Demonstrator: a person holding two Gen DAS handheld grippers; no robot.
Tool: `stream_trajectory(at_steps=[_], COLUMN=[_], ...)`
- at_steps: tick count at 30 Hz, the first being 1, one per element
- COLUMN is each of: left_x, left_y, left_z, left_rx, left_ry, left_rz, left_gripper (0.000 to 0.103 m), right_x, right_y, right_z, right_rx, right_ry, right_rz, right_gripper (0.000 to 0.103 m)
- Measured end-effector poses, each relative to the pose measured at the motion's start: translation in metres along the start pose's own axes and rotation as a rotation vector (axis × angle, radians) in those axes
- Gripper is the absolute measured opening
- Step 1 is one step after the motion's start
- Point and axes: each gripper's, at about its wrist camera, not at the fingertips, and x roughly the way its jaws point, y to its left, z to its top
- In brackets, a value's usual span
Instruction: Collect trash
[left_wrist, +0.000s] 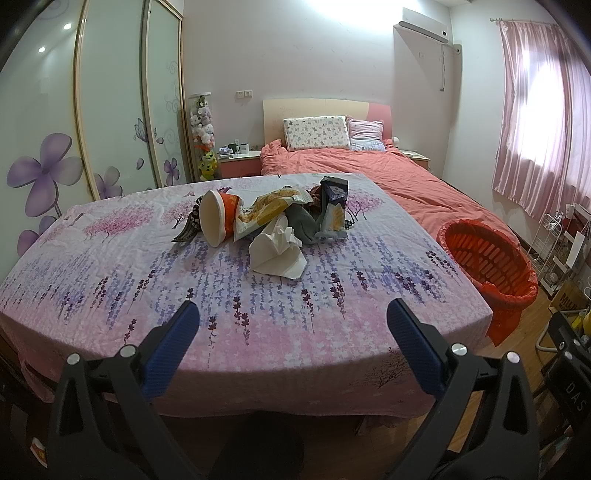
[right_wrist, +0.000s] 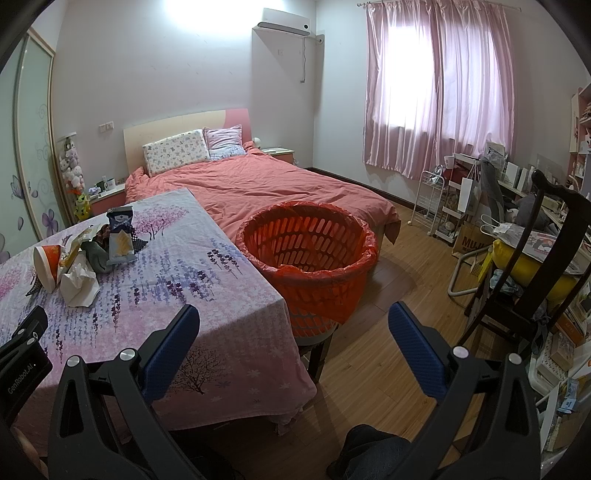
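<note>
A heap of trash lies mid-table on the floral tablecloth (left_wrist: 110, 280): an orange-and-white paper cup (left_wrist: 218, 218) on its side, a yellow snack bag (left_wrist: 266, 210), a dark blue snack bag (left_wrist: 334, 206), crumpled white tissue (left_wrist: 277, 251) and a grey cloth (left_wrist: 301, 223). An orange basket (right_wrist: 306, 251) lined with a red bag stands off the table's right edge. My left gripper (left_wrist: 293, 314) hangs open over the table's near edge, well short of the heap. My right gripper (right_wrist: 293, 317) is open above the table's right corner, the basket just beyond it. The heap also shows in the right wrist view: cup (right_wrist: 46, 266), tissue (right_wrist: 79, 286).
A bed (right_wrist: 258, 184) with a salmon duvet stands behind the table and basket. Wardrobe doors (left_wrist: 110, 110) line the left wall. A dark wooden chair (right_wrist: 543, 258), a white wire rack (right_wrist: 432, 199) and cluttered shelves fill the right side. Wooden floor (right_wrist: 369, 369) lies between.
</note>
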Motion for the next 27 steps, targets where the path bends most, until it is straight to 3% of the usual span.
stream_trajectory(at_steps=[17,21,27], left_x=[0.006,0.023,0.059], left_y=[0.005,0.028,0.074], left_z=[0.001,0.009,0.023], left_rx=[-0.012,-0.047,-0.102], left_ry=[-0.007,-0.003,0.018], left_rz=[0.008,0.029,0.117], left_gripper=[0.099,0.099,0.099], right_x=[0.005,0.015,0.040], right_y=[0.002,0.012,0.049], right_z=[0.003,0.011,0.023], right_rx=[-0.007,-0.020,-0.076], right_ry=[-0.013,-0.015,-0.006], right_rz=[0.005,0.050,0.139], right_gripper=[0.101,0.101,0.101])
